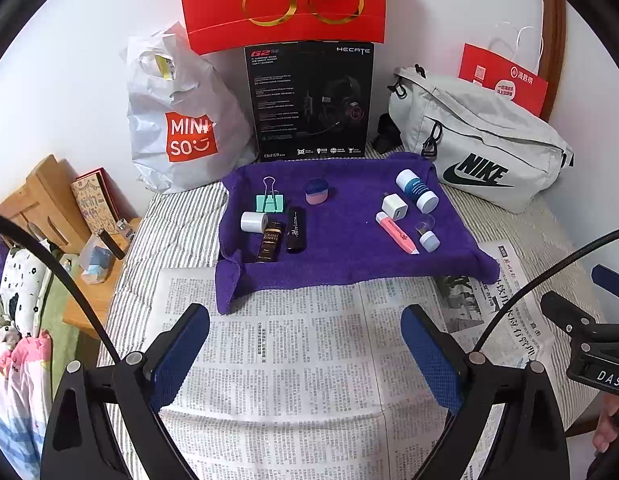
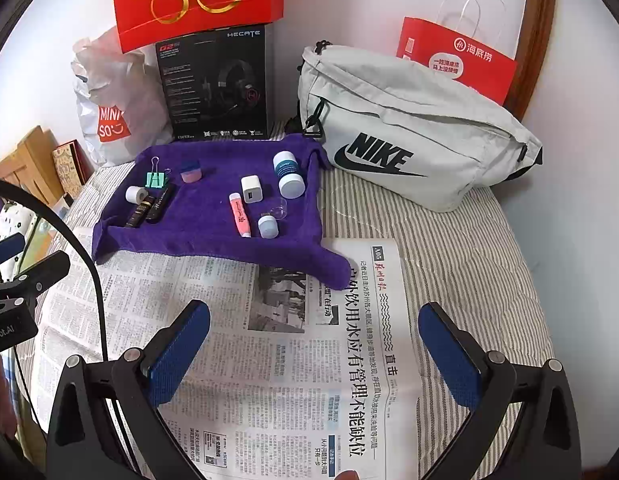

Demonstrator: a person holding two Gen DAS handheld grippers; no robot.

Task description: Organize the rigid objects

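Observation:
A purple towel [image 1: 341,248] [image 2: 213,236] lies on the bed and carries several small objects. On its left are a green binder clip [image 1: 270,201], a white roll [image 1: 253,222], a brown tube [image 1: 270,242] and a black tube [image 1: 296,229]. A pink and blue cap [image 1: 316,191] sits at the back. On its right are a white charger [image 1: 394,207], a pink highlighter [image 1: 396,233], a blue and white bottle [image 1: 416,190] and a small white bottle [image 1: 428,239]. My left gripper [image 1: 305,360] and right gripper [image 2: 315,360] are open and empty above the newspaper [image 1: 293,376] [image 2: 269,360], short of the towel.
Behind the towel stand a Miniso bag [image 1: 181,120], a black headset box [image 1: 311,100], a red gift bag [image 1: 285,0] and a grey Nike bag [image 1: 481,148] [image 2: 409,136]. A wooden nightstand [image 1: 49,208] is left of the bed. The other gripper's body shows at the right edge [image 1: 597,344].

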